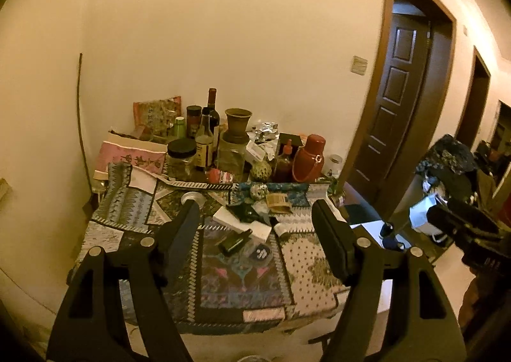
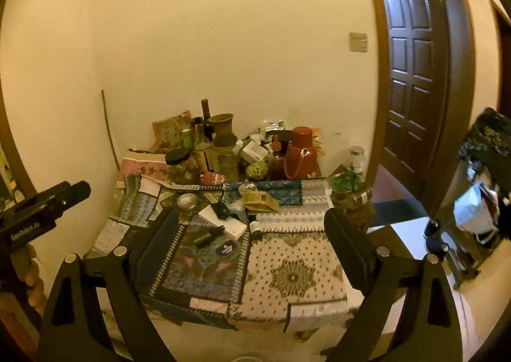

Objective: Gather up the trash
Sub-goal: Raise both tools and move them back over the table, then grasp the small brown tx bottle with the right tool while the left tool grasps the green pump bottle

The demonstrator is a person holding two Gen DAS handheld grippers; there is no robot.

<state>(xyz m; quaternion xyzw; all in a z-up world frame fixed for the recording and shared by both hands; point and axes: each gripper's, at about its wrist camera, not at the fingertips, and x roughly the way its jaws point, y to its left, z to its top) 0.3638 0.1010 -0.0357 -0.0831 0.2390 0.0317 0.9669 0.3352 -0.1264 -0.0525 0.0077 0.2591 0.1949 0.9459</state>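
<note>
A table under a patchwork cloth (image 1: 306, 263) (image 2: 293, 275) holds loose litter in its middle: a white box (image 1: 242, 224) (image 2: 223, 221), a brown paper packet (image 1: 278, 202) (image 2: 260, 200), a small dark bottle (image 1: 234, 242) (image 2: 207, 235) and a round dark lid (image 1: 260, 252) (image 2: 226, 248). Crumpled foil (image 1: 265, 128) (image 2: 271, 127) lies at the back. My left gripper (image 1: 255, 205) hangs open above the table's near side, holding nothing. My right gripper (image 2: 252, 213) is open wide beside it, also holding nothing. Each shows at the edge of the other's view.
Bottles, jars, a clay vase (image 1: 238, 125) and a red flask (image 1: 308, 157) crowd the back of the table against the wall. A green wrapper (image 2: 346, 181) sits at the table's right corner. A dark door (image 1: 399, 100) and a bin with a bag (image 1: 447, 164) stand to the right.
</note>
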